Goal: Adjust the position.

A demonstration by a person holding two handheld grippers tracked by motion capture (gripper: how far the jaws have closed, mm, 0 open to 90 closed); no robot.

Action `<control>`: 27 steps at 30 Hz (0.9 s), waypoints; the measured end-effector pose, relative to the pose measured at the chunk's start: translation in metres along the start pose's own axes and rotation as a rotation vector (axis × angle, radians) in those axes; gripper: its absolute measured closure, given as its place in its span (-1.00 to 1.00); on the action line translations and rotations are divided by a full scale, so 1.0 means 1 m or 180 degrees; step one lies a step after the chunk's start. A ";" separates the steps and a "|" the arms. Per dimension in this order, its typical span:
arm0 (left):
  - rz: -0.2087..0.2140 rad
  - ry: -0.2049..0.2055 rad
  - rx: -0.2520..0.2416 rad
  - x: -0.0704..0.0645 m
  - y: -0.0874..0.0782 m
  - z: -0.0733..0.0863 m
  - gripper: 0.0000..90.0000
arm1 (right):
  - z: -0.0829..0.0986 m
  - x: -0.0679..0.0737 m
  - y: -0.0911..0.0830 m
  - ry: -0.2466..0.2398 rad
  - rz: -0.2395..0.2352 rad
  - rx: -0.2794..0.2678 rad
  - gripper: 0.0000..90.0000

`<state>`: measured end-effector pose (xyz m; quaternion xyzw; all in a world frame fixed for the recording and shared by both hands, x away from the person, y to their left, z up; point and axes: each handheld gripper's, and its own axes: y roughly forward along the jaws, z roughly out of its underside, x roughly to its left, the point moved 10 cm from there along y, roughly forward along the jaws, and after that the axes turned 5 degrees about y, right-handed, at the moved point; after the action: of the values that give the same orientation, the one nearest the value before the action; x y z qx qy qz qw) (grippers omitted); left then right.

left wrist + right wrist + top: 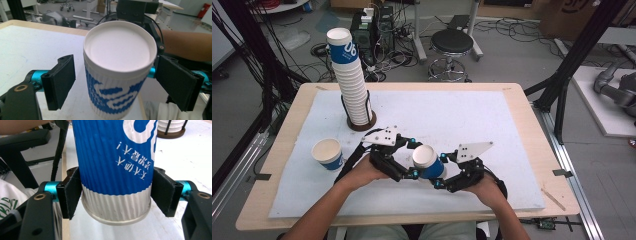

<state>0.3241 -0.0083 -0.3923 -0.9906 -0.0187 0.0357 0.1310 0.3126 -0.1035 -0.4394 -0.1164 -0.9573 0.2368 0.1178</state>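
Meanwhile, a blue-and-white paper cup point(428, 162) is held above the bench point(522, 100), clamped near its base by the right claw point(439, 172); the left claw point(412, 159) is spread wide around it, seemingly awaiting a handover squeeze.

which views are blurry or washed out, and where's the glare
High view: sharp and evenly lit, with soft shadows under the tongs. Left gripper view: the cup has its inside washed out to flat white; the room behind is soft. Right gripper view: the cup's wall is sharp, its ribs and print clear, while the white mat glares bright.
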 end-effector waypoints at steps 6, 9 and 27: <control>-0.0028 -0.0022 0.0099 0.004 -0.010 0.003 -0.64 | -0.005 -0.003 -0.008 -0.0124 0.0092 0.0182 -0.32; -0.0043 0.0012 0.0151 0.005 -0.013 0.002 -0.64 | -0.006 -0.006 -0.011 -0.0208 0.0153 0.0330 -0.32; 0.0025 0.0101 0.0677 0.005 0.000 0.013 -0.64 | -0.011 -0.008 -0.001 -0.0621 0.0242 0.1378 -0.33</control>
<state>0.3278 -0.0045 -0.4054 -0.9716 -0.0088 0.0223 0.2356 0.3236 -0.1019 -0.4308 -0.1009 -0.8860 0.4509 0.0380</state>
